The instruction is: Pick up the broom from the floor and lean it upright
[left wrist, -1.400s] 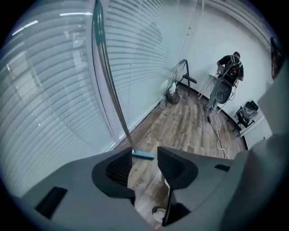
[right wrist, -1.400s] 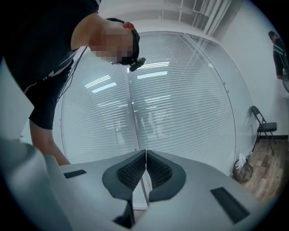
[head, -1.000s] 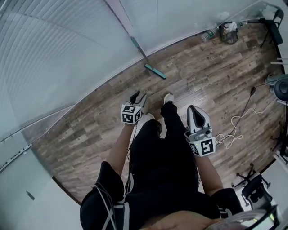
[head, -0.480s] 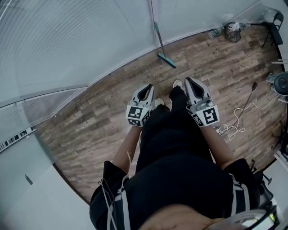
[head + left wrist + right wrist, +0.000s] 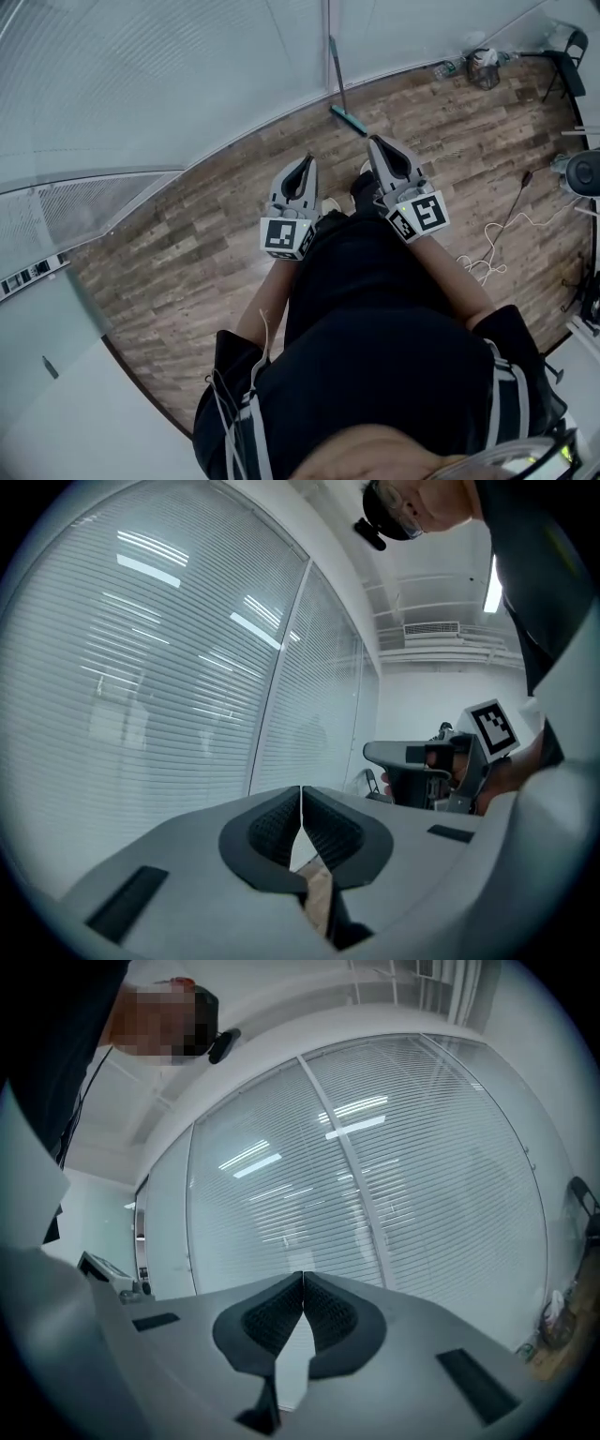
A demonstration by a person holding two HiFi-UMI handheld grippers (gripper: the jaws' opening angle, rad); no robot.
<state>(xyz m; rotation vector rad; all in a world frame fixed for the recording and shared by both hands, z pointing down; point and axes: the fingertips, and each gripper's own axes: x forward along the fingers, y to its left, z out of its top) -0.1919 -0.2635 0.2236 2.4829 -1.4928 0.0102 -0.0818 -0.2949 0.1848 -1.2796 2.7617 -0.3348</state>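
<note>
The broom [image 5: 335, 79] stands upright with its handle against the glass wall and its teal head [image 5: 349, 121] on the wood floor. Neither gripper touches it. My left gripper [image 5: 302, 167] is held up in front of my body, short of the broom and to its left. Its jaws have just been closing and are now shut with nothing between them [image 5: 301, 794]. My right gripper [image 5: 375, 145] hovers just below the broom head in the head view, also shut and empty [image 5: 303, 1279]. Both point roughly level at the blinds.
The glass wall with blinds [image 5: 187, 75] runs along the far side. A white cable [image 5: 487, 258] lies on the floor at right. A basket and bottles [image 5: 483, 66] sit in the far right corner, and dark equipment [image 5: 586, 173] at the right edge. My legs and shoes [image 5: 361, 197] are below the grippers.
Both grippers have risen and moved toward the wall, drawing closer together. The left jaws went from open to shut. The broom stays leaning against the glass.
</note>
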